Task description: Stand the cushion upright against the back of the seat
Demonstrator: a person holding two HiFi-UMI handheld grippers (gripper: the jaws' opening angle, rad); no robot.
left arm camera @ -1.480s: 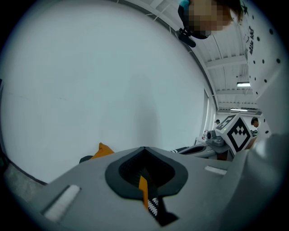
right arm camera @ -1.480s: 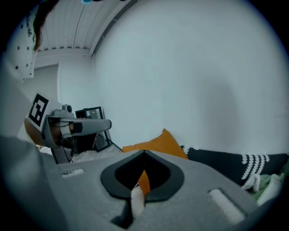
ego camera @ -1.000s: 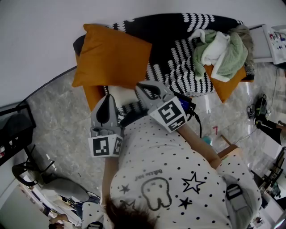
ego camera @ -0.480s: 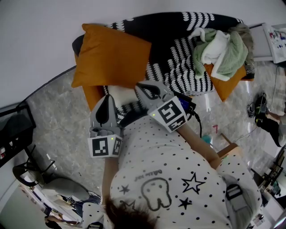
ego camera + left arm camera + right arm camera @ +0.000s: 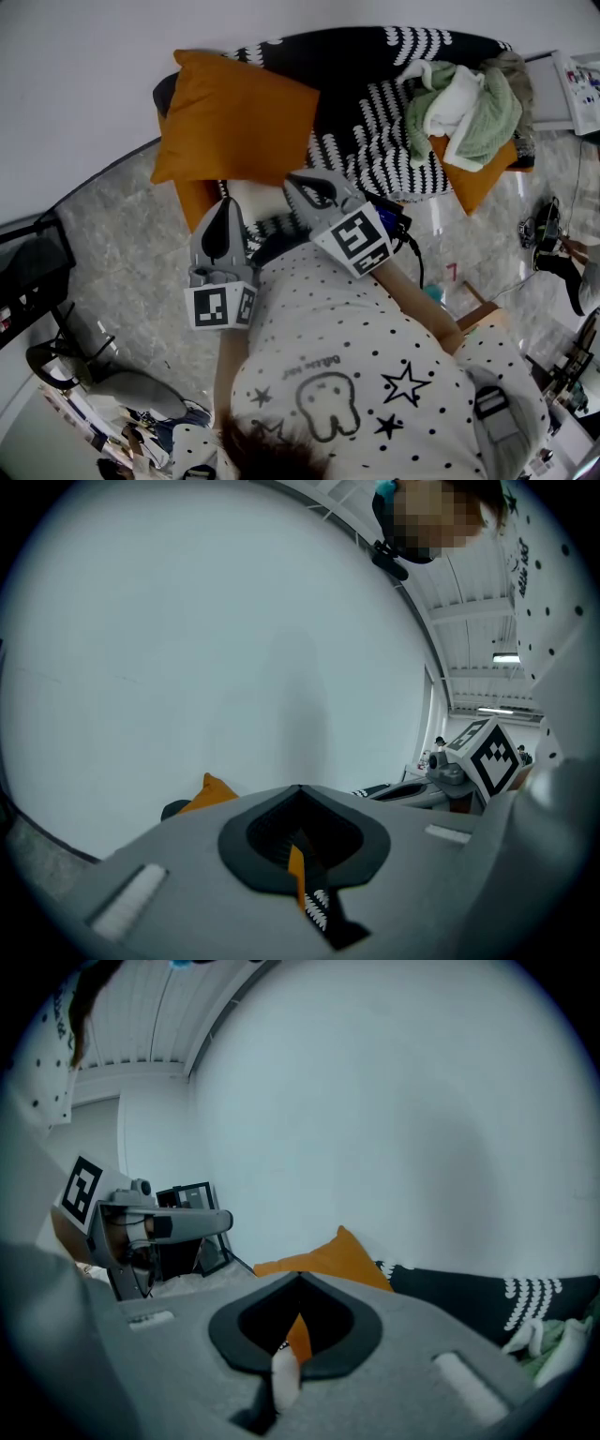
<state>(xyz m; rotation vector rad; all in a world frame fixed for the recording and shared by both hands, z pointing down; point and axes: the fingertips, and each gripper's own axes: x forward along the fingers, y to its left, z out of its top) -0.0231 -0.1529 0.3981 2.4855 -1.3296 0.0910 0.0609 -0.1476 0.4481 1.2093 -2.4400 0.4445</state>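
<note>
Head view: the orange cushion stands upright at the sofa's left end, leaning on its back. A black-and-white knitted throw drapes the sofa, and a heap of green and white clothes lies at its right end. The left gripper and right gripper hang before the sofa's front, clear of the cushion. The lettering on the person's dotted shirt is too small to read.

Left gripper view: the jaws are pressed together, empty. Only the cushion's top corner shows, at the sofa's left end against the white wall.

Right gripper view: the jaws are also together, holding nothing. The cushion leans left of the throw.
</note>
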